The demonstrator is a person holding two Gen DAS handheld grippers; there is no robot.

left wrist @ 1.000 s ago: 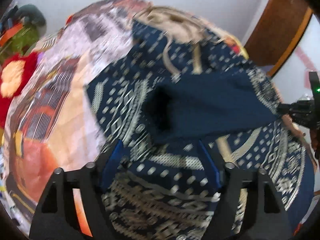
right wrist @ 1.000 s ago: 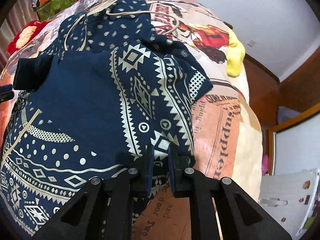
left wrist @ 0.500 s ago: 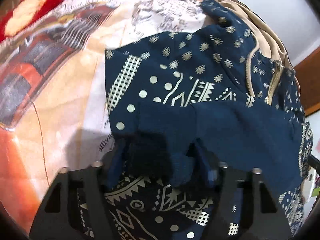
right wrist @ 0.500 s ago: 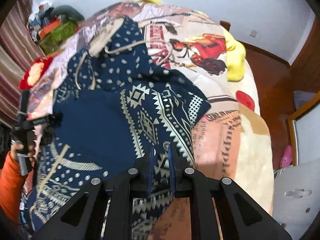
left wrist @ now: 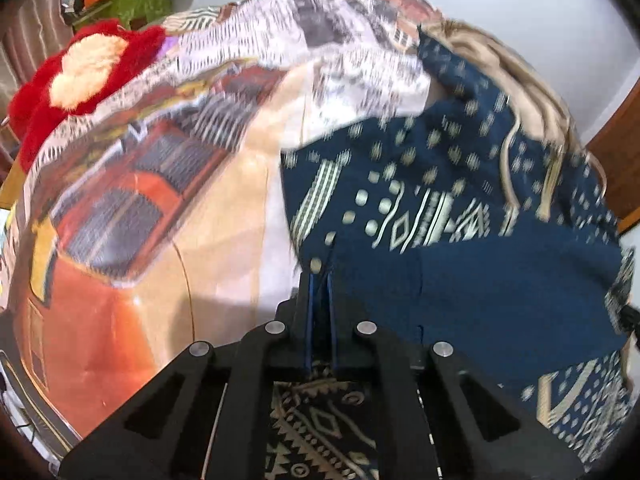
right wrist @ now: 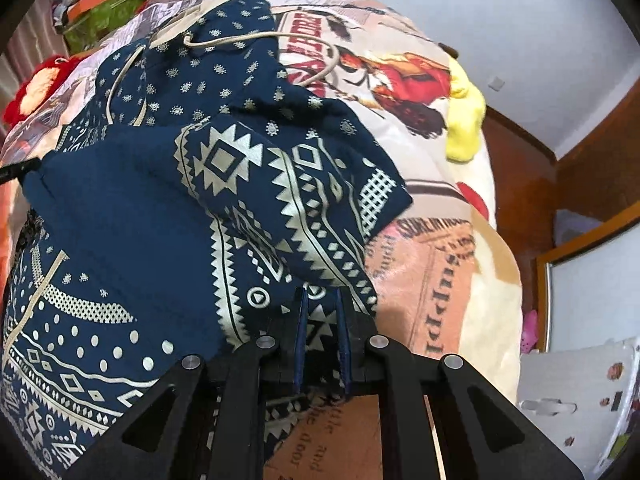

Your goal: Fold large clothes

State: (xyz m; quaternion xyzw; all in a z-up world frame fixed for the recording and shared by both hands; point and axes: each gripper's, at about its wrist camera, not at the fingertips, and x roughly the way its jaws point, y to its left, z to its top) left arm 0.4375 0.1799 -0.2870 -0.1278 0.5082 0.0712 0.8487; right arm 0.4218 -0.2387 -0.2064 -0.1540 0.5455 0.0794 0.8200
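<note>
A navy hoodie (left wrist: pixel 460 216) with cream geometric print lies spread on the bed, partly folded over itself; it also shows in the right wrist view (right wrist: pixel 168 216). Its cream drawstrings (right wrist: pixel 224 40) trail near the hood. My left gripper (left wrist: pixel 319 280) is shut on the plain navy folded edge at the hoodie's left side. My right gripper (right wrist: pixel 321 300) is shut on the patterned hem at the hoodie's right side. The tip of the left gripper shows at the far left in the right wrist view (right wrist: pixel 16 170).
The bed carries a printed blanket (left wrist: pixel 140 220) with orange and newspaper patterns. A red plush toy (left wrist: pixel 80 76) and a green box (left wrist: pixel 128 4) lie beyond the bed's left side. A yellow plush (right wrist: pixel 464 120) sits at the right. Wooden furniture (right wrist: pixel 580 168) stands nearby.
My left gripper, open a second ago, has closed on the navy folded edge and pulled back leftwards. My right gripper stays shut on the hem and has lowered toward the bed.
</note>
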